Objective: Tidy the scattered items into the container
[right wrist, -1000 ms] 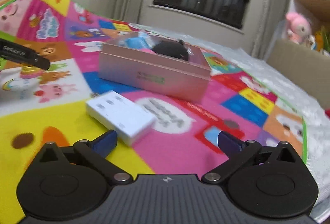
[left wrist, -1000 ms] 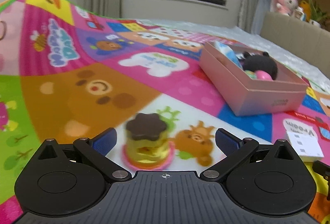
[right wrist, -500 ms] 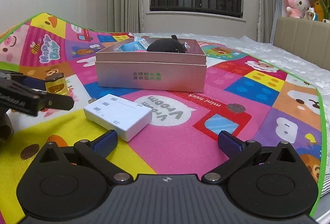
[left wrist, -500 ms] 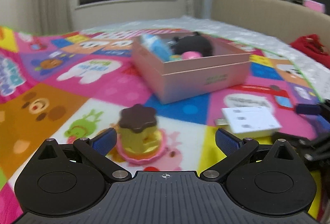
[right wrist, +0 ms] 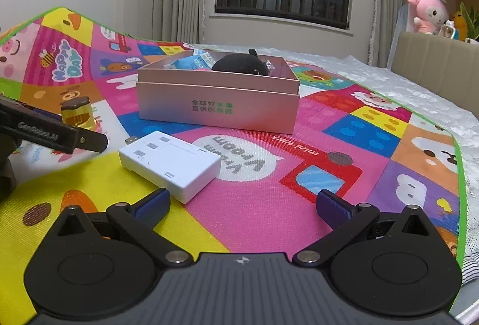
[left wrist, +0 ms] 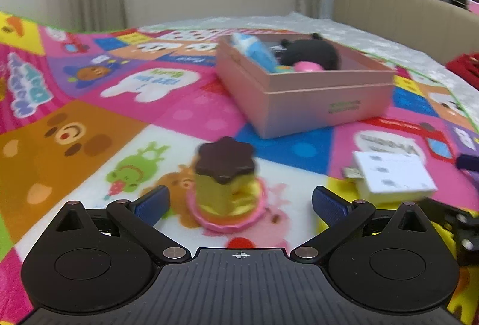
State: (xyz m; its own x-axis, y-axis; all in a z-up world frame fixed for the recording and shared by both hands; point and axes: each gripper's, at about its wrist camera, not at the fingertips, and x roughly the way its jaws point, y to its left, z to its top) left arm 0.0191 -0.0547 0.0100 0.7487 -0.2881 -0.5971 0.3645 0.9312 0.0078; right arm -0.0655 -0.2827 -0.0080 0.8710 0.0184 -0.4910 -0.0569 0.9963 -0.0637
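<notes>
Between the wide left claw [left wrist: 239, 202] sits one toy cake [left wrist: 226, 184]; one white charger [right wrist: 169, 165] lies ahead-left of the wide, empty right claw [right wrist: 242, 206], one pink box [right wrist: 218, 103] beyond.

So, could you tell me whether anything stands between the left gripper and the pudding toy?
Nothing visible does. The left gripper is open, and the pudding toy sits on bare play mat just ahead, toward the left jaw. The pink box lies farther back.
</notes>
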